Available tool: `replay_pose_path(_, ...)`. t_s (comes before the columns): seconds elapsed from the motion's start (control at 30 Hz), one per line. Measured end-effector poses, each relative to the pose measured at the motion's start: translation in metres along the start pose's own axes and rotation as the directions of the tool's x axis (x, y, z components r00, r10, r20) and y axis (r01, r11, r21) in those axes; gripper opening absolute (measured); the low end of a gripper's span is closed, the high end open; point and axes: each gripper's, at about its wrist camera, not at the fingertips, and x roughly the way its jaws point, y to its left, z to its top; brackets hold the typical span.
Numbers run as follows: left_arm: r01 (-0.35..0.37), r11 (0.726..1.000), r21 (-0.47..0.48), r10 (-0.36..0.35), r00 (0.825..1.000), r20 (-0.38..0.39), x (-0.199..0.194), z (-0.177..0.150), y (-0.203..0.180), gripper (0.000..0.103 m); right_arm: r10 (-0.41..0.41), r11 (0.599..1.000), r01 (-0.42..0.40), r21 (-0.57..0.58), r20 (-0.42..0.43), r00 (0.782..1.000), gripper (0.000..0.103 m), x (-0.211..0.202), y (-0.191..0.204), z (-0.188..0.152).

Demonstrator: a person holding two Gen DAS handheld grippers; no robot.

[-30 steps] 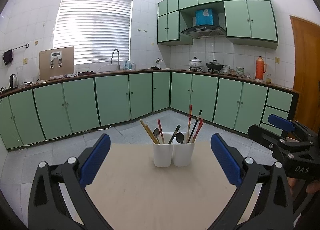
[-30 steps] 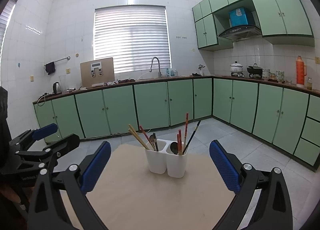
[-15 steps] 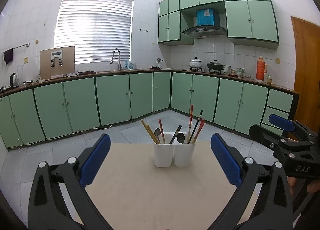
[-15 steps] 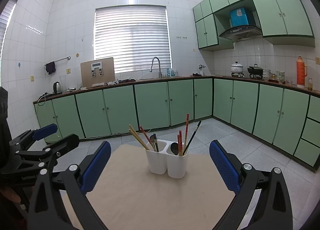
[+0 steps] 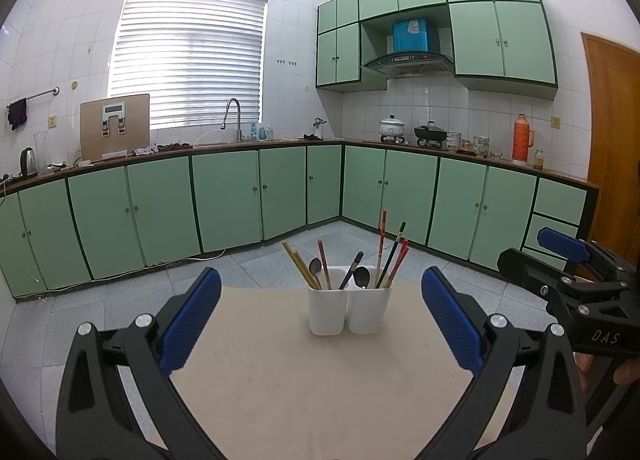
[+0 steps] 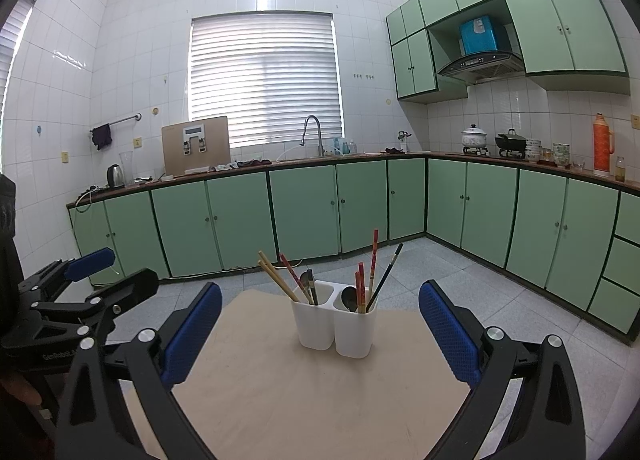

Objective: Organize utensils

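Utensils: chopsticks [image 5: 299, 265] and spoons [image 5: 362, 277] stand mixed in a white two-cell holder [image 5: 349, 310]; both cells hold both kinds.
Holder position: upright at the far middle of the tabletop [image 5: 320, 388], well ahead of both grippers.
Left cell: tan chopsticks, one red stick, one spoon [image 6: 307, 280], one dark handle.
Right cell: red sticks [image 6: 373, 260], one black stick, one spoon.
Left hand-held gripper [image 5: 320, 316]: jaws spread wide, nothing between the pads.
Right hand-held gripper [image 6: 320, 324]: jaws spread wide, nothing held.
Stage: the mixed cells fit either sorting by kind to come, or a job that only required everything standing in the holder; the views do not settle which.
Risk, tipping: the holder looks light and top-heavy; a sideways pull on a leaning stick could topple it.
Risk, snagging: sticks cross in the right cell; lifting one may drag a neighbour out.
Risk, slip: thin round sticks could roll between the pads if pinched off-centre.
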Motion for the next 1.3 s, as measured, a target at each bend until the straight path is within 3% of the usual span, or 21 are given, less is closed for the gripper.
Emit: replay_pose_path(1.3,0.003,1.0,-0.007,-0.003,1.0,-0.004,0.0028,-0.001,0.0049,0.097,-0.002,1.0,0.002,0.001,-0.005,1.0,0.097,-0.0004,-0.004,0.0018)
